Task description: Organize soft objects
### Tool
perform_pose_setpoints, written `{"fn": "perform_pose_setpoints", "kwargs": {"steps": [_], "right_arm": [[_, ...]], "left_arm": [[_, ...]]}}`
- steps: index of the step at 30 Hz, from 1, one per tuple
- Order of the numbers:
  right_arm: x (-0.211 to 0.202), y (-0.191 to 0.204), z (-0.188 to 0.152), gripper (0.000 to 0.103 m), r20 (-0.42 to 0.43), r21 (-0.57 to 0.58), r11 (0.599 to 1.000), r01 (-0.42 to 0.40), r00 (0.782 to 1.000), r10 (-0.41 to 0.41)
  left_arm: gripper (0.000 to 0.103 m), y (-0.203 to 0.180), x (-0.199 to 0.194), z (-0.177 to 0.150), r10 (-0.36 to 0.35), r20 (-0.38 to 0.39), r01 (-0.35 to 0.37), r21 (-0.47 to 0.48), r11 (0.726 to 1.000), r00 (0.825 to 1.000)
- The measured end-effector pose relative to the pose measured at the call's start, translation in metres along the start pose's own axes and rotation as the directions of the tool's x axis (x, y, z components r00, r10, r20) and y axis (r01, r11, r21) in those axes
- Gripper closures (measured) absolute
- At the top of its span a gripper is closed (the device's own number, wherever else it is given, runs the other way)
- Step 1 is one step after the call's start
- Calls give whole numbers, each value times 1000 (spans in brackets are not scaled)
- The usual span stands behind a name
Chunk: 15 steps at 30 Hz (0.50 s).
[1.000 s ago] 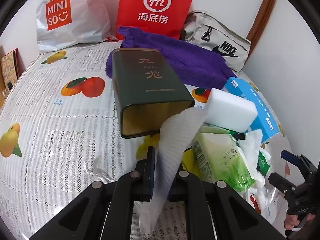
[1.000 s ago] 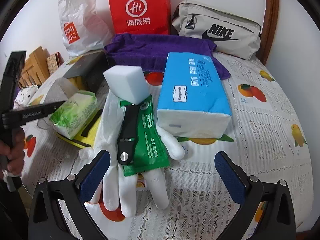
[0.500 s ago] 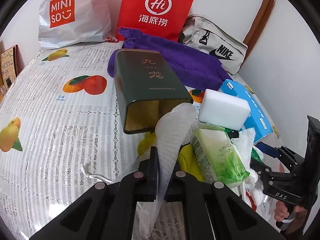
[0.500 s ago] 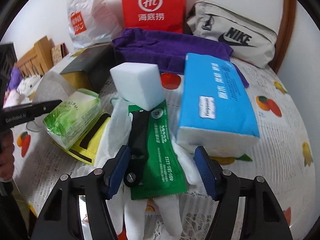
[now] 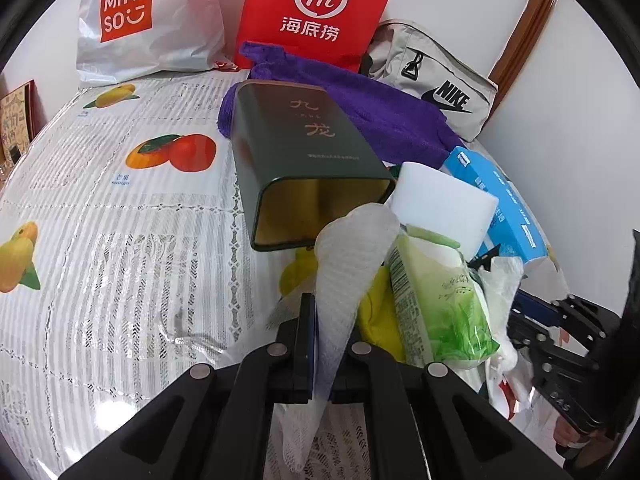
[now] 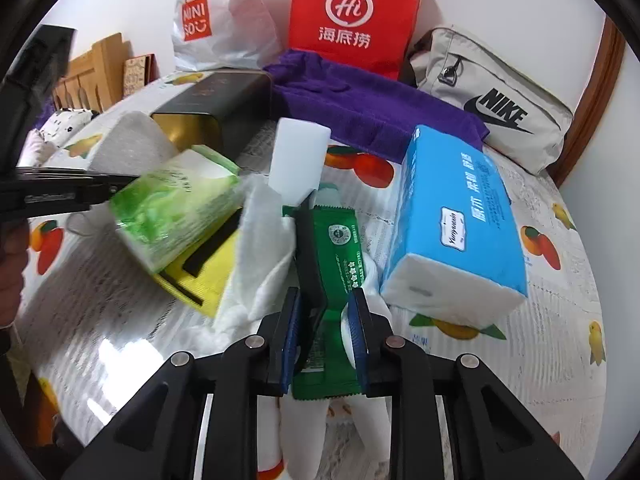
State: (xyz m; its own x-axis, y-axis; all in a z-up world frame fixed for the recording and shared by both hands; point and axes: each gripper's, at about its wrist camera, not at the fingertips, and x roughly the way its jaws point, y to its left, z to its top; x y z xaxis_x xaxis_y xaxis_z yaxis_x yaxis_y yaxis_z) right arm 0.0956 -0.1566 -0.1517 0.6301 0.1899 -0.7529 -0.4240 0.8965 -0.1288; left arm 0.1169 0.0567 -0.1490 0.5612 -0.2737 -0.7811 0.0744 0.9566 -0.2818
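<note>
Grippers both busy: your left gripper (image 5: 320, 344) pinches the white mesh cloth (image 5: 352, 248), your right gripper (image 6: 325, 332) clamps the green sachet (image 6: 334, 280) and black clip (image 6: 310, 256).

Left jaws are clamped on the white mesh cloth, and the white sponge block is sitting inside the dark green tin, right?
Not quite. The left gripper does clamp the white mesh cloth, but the white sponge block sits outside the dark green tin, beside its open end, as the left wrist view shows.
</note>
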Motion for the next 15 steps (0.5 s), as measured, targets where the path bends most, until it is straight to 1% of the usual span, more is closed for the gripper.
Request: {"fn": "perform_pose_setpoints", "kwargs": {"steps": [2,4,7,11,13,14,15], "right_arm": [[-5,-2,-3,93,6,8,1000,-14,1000,14],[-8,-5,-6,93,-1,30,998,-50,999,50],[-7,-9,-6,93,4,48,997,-64,998,64],[3,-14,0,92,6,90,990,-111,994,111],[6,-14,2,93,14,95,988,-120,993,119],[5,-13,2,99,22,94,987,-127,992,125],[3,-13,2,100,31,93,986,-135,991,133]], "left_arm": [[99,0,-1,-1,2,2,-2,-3,1000,1000],[99,0,-2,-2,1,2,-1,-6,1000,1000],[99,0,-2,-3,-2,0,2,-8,1000,1000],[99,0,-3,-4,-8,-3,8,-14,1000,1000],[99,1,-3,-3,-6,0,6,-17,1000,1000],[99,1,-4,-3,-4,5,4,-19,1000,1000],[99,2,-5,-3,-5,11,5,-19,1000,1000]]}}
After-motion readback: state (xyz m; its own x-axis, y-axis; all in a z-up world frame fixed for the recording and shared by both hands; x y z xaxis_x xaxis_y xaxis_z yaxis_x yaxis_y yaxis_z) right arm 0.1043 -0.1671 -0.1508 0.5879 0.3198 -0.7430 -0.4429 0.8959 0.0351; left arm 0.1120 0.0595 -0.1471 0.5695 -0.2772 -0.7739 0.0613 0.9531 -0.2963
